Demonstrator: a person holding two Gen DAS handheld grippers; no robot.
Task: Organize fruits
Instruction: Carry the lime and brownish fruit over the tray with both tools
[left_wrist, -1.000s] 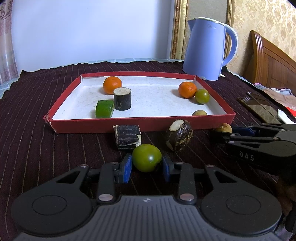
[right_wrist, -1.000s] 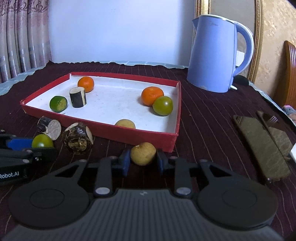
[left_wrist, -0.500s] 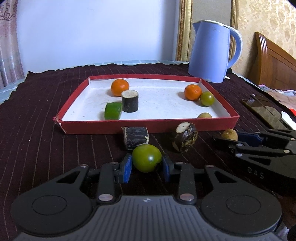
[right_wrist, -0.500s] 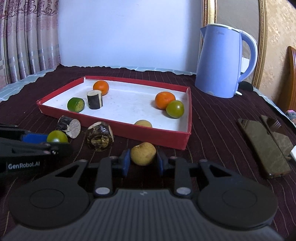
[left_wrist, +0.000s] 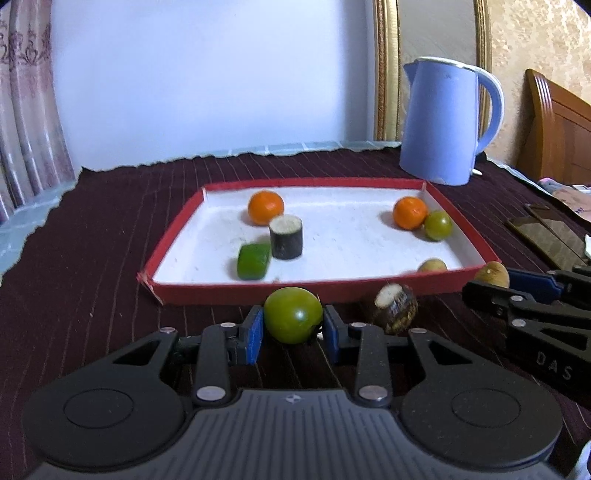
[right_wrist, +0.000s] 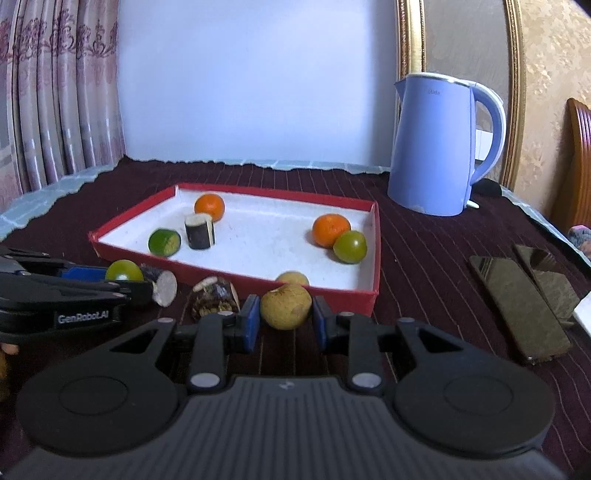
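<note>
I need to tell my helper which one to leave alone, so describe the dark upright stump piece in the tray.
Find the red-rimmed white tray in front of the blue kettle. On its left side, a short dark cylinder stands on end before an orange. Unlike the round fruits and the cut green fruit beside it, it has near-black bark and a pale flat top.

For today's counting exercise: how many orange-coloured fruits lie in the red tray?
2. One orange fruit sits near the red tray's far left corner, behind the dark cylinder piece; the other orange fruit is at the right side, touching a green fruit. None seems hidden.
</note>
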